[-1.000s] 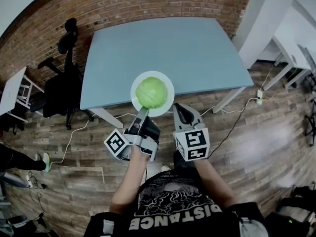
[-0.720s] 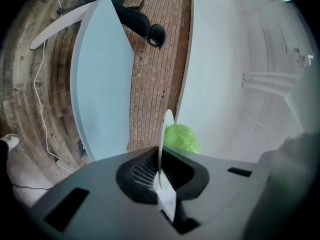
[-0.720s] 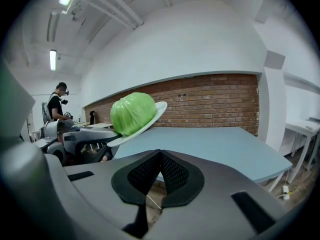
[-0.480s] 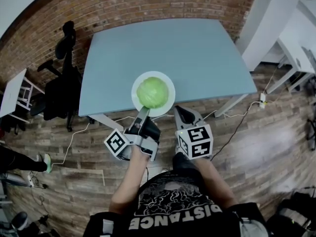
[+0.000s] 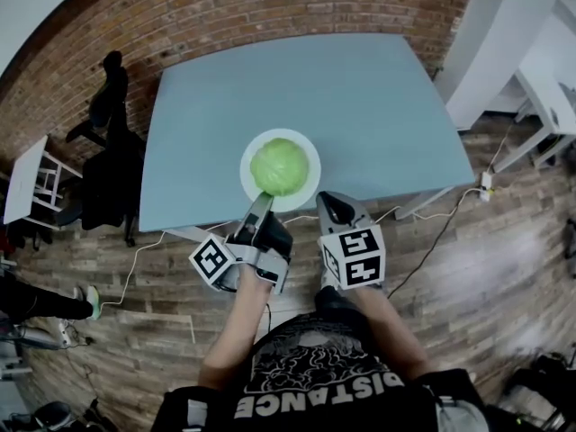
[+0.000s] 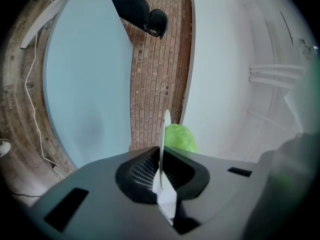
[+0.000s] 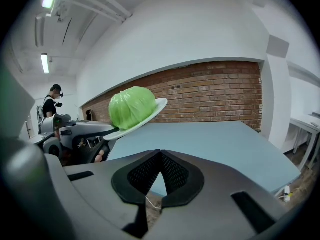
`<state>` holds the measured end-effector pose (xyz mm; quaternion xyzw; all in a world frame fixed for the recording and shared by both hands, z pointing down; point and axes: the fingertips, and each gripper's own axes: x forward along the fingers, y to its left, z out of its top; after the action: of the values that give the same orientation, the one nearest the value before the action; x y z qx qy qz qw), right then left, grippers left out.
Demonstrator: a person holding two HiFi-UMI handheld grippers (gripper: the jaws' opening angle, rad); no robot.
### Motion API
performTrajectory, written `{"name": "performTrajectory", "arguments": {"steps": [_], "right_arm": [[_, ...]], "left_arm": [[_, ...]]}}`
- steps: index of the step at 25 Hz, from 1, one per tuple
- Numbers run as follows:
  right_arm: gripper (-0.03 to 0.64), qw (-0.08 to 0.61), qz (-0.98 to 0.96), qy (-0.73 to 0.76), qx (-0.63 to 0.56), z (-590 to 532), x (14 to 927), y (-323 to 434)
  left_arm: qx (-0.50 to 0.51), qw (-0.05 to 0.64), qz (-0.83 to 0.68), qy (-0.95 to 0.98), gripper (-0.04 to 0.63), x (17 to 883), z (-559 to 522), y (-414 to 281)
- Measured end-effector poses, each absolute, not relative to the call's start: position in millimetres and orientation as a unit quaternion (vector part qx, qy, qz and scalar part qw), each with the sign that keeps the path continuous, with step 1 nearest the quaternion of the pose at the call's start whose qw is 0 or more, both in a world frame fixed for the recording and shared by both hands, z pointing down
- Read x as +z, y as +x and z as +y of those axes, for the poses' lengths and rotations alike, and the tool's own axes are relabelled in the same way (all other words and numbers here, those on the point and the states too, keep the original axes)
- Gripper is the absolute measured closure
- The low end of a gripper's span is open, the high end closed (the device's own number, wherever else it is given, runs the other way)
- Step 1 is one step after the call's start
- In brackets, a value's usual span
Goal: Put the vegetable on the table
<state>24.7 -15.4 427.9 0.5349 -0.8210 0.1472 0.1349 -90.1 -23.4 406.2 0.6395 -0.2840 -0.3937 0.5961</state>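
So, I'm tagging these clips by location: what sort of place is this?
Likely an office or lab workspace: a blue table by a brick wall, a black office chair beside it, white desks to the right.

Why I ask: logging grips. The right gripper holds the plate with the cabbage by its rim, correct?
No. The left gripper holds the plate with the cabbage by its rim; the left gripper view shows it. The right gripper is empty.

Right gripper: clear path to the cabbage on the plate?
Probably yes. The cabbage sits exposed on the plate the left gripper holds by the rim; nothing lies between it and the right gripper, whose shut jaws would need opening.
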Motion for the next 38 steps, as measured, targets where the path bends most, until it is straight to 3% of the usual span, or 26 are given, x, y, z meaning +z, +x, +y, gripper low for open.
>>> {"name": "performTrajectory", "arguments": {"steps": [19, 38], "right_arm": [[0.607, 0.118, -0.842, 0.501, 0.16, -93, 429, 75], [0.607, 0.132, -0.842, 0.498, 0.158, -115, 444, 77]], "left_arm": [[-0.398, 0.586, -0.316, 0.631, 0.583, 407, -90, -37], [-0.394, 0.595, -0.328, 0.619, 0.581, 434, -110, -40]]}}
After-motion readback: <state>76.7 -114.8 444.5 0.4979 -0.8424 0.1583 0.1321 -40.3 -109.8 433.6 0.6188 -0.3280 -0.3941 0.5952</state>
